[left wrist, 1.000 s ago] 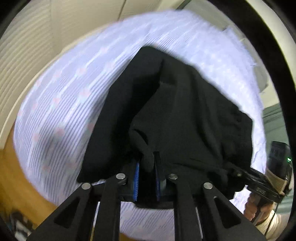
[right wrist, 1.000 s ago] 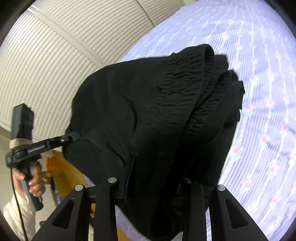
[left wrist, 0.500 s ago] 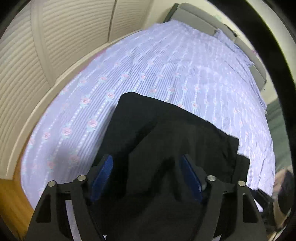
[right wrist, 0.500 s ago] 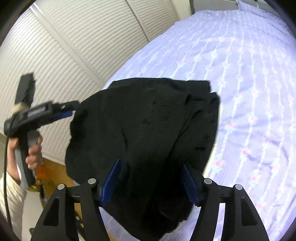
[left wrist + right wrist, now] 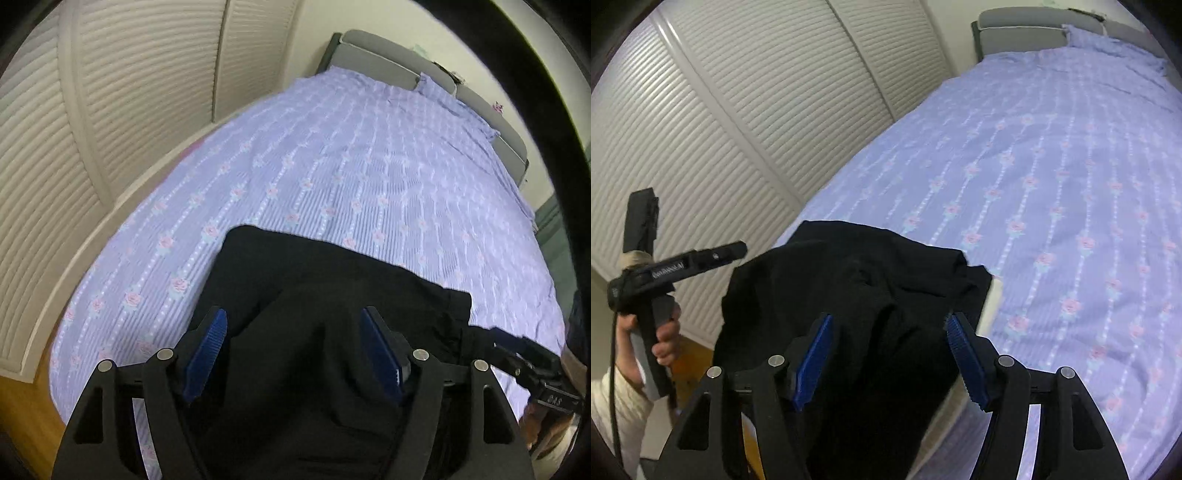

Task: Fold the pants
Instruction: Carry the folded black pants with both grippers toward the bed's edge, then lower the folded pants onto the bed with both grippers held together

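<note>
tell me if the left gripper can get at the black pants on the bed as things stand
Probably yes. The left gripper is open, and the black pants lie right between and ahead of its blue fingers on the bed. Nothing seems to block them.

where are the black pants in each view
Left wrist view: the black pants fill the lower middle, lying on the near end of the bed behind the open left gripper.
Right wrist view: the pants sit lower centre-left at the bed's near corner, behind the open right gripper.
Shared landmark: the grey headboard at the bed's far end, top right in both.
</note>
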A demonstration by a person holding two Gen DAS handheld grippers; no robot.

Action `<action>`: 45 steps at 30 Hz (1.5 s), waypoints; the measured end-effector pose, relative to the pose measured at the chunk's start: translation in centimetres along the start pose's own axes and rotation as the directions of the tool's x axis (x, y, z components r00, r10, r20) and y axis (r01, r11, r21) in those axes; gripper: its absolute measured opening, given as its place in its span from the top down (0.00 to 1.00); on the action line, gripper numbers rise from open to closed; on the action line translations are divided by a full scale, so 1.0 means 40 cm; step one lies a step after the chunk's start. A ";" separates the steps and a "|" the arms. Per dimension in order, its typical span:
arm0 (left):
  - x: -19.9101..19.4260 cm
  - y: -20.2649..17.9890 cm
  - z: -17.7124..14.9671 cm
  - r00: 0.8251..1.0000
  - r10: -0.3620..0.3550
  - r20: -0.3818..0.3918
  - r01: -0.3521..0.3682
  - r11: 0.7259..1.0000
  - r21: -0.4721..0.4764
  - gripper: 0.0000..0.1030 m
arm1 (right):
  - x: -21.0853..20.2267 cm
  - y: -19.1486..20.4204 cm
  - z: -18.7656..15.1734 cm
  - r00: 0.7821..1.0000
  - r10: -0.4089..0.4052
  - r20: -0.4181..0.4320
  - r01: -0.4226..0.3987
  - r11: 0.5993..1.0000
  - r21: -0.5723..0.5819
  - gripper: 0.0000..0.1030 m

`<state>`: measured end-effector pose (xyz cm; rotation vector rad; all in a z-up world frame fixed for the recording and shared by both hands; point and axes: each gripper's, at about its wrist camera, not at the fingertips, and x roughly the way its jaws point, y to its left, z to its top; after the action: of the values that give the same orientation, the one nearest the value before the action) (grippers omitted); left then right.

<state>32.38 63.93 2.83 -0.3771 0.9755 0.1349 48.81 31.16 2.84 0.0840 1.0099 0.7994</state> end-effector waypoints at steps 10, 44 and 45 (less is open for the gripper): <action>0.128 0.088 -0.067 0.960 -0.226 -0.167 0.173 0.944 -0.281 0.30 | 0.066 0.054 -0.026 0.987 -0.148 -0.062 0.137 0.978 -0.154 0.54; 0.212 0.068 0.021 0.916 -0.392 0.082 0.381 0.790 -0.480 0.34 | 0.099 0.079 -0.007 0.974 -0.217 -0.068 0.196 0.951 -0.238 0.61; 0.212 0.065 0.023 0.908 -0.408 0.097 0.398 0.767 -0.504 0.34 | 0.100 0.076 -0.002 0.975 -0.212 -0.072 0.190 0.954 -0.232 0.61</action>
<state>37.09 66.21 -4.38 -1.0815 0.8440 -0.0060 48.17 35.84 1.14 -0.2503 0.9952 0.7293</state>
